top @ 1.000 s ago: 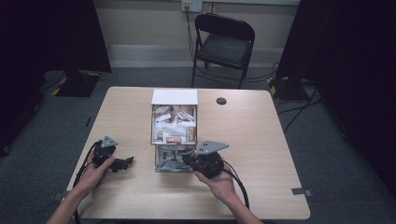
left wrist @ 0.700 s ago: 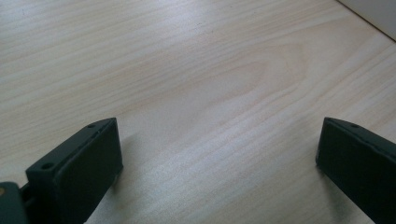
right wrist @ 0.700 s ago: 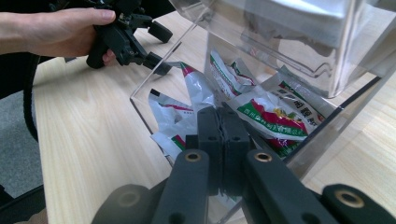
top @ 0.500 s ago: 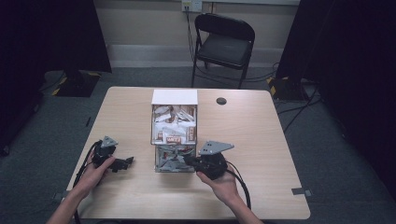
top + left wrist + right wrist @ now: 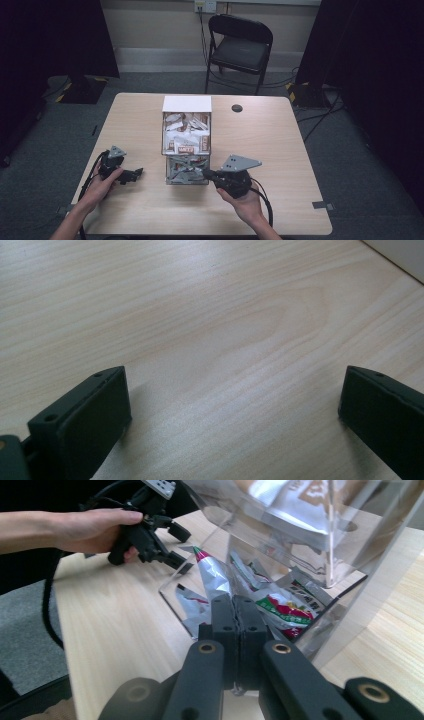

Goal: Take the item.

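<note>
A clear plastic dispenser [image 5: 172,150] full of sauce packets stands mid-table, with an open tray [image 5: 175,181] at its foot. My right gripper [image 5: 206,173] reaches into that tray from the right. In the right gripper view its jaws [image 5: 234,600] are pressed together on the lower end of a silver packet [image 5: 212,575] with a red and green tip, which sticks up out of the tray among other packets [image 5: 280,605]. My left gripper [image 5: 137,173] rests on the table left of the dispenser, open, with bare wood between its jaws [image 5: 235,400].
The wooden table [image 5: 270,145] has free room on both sides of the dispenser. A small black round cap [image 5: 237,108] lies at the back, right of the box. A folding chair [image 5: 240,45] stands beyond the far edge. Cables trail from both grippers.
My right gripper has drawn back a little to the right and toward the person, away from the tray. The left gripper has stayed still.
</note>
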Demonstrator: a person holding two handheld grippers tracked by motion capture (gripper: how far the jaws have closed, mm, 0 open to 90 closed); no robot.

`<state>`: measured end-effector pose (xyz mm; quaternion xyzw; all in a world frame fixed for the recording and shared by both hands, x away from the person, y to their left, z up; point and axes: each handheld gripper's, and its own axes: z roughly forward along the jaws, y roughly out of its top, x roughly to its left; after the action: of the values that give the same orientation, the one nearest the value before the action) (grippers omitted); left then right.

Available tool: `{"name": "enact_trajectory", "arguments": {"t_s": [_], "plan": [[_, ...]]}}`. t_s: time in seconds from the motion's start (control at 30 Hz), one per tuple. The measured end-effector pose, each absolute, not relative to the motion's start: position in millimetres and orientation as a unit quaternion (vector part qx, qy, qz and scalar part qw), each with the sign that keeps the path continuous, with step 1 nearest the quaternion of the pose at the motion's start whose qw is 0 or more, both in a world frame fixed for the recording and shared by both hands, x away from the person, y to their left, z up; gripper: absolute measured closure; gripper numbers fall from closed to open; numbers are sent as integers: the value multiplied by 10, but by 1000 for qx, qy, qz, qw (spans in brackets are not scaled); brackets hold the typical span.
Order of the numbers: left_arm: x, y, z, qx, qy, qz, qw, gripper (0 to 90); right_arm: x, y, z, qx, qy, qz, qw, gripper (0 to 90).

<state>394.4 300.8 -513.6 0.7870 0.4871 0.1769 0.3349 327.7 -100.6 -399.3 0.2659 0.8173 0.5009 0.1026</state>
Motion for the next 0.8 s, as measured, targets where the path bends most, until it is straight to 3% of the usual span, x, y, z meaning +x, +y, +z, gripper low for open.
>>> {"name": "enact_trajectory", "arguments": {"t_s": [0.8], "plan": [[3945,3008,-5136,787,487,177,335,0,3183,-1313,-3893,286,800,519,90,890]]}}
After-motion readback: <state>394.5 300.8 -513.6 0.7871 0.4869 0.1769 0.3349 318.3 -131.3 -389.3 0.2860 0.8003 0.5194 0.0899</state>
